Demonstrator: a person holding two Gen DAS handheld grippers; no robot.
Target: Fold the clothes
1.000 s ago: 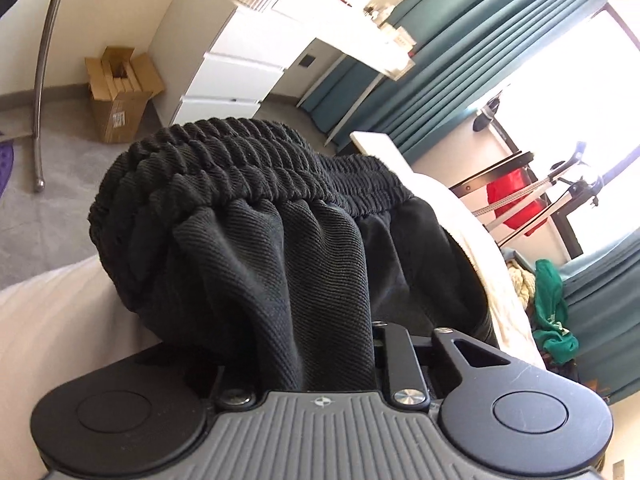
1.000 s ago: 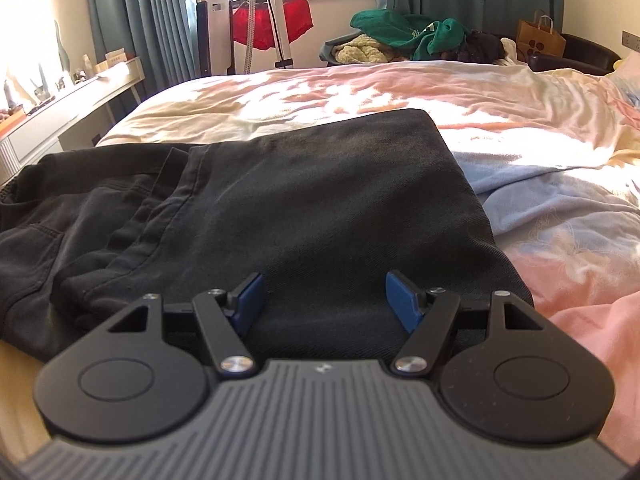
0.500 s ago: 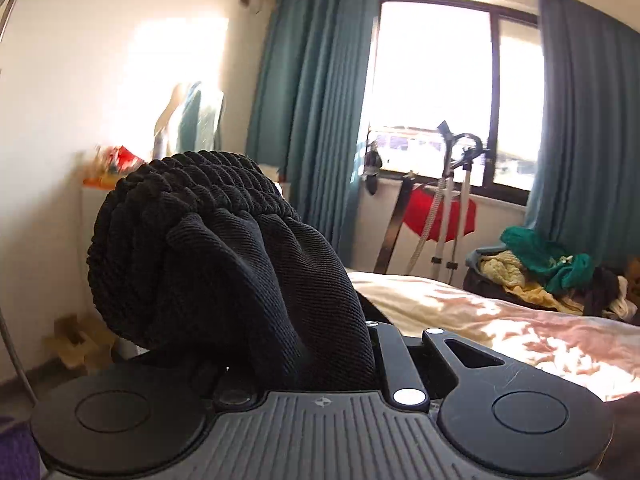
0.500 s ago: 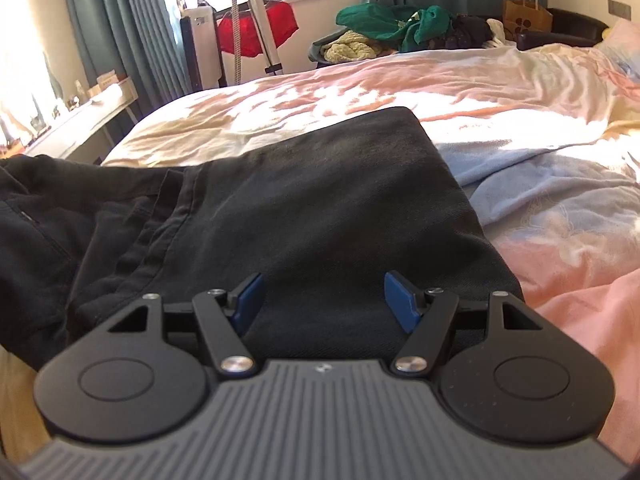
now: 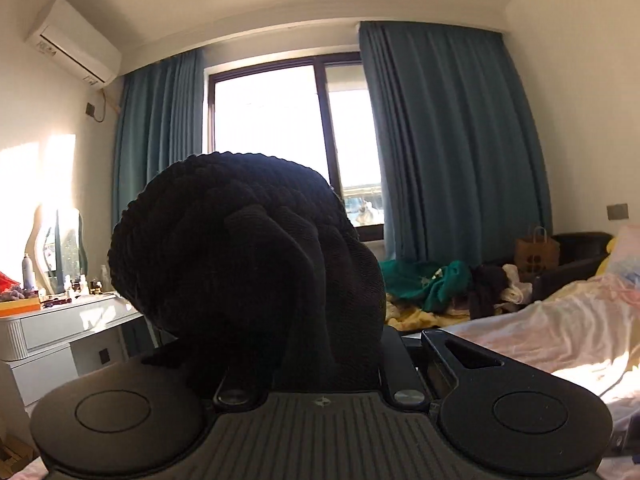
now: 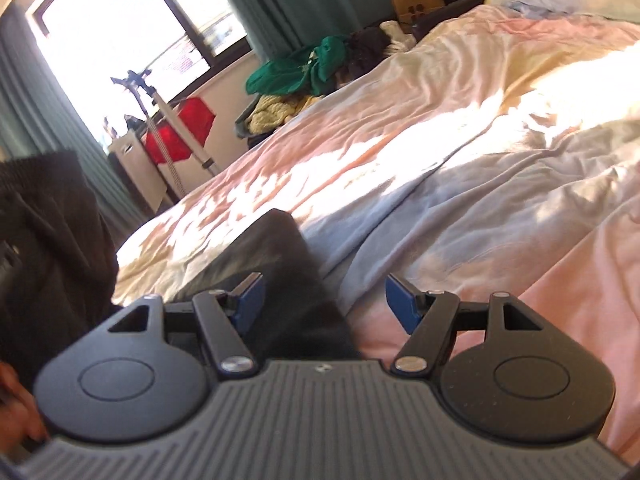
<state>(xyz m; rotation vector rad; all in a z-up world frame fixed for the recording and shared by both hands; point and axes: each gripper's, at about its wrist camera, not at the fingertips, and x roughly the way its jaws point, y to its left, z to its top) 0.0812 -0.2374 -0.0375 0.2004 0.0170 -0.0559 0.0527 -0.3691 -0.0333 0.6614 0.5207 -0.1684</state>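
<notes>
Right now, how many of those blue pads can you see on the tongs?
2. Both sit on the right tongs: one blue pad beside the black garment, the other over the bed. The left tongs' pads are hidden by bunched cloth.

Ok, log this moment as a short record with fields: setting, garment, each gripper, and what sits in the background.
setting: bedroom, bed with a rumpled pastel cover
garment: black trousers, ribbed waistband bunched up in front of the left camera; another part lies on the bed in the right wrist view
left gripper: shut on the trousers, held up facing the window
right gripper: open, blue pads apart, dark cloth between them, not clamped
background: teal curtains, pile of clothes, paper bag, white dresser
</notes>
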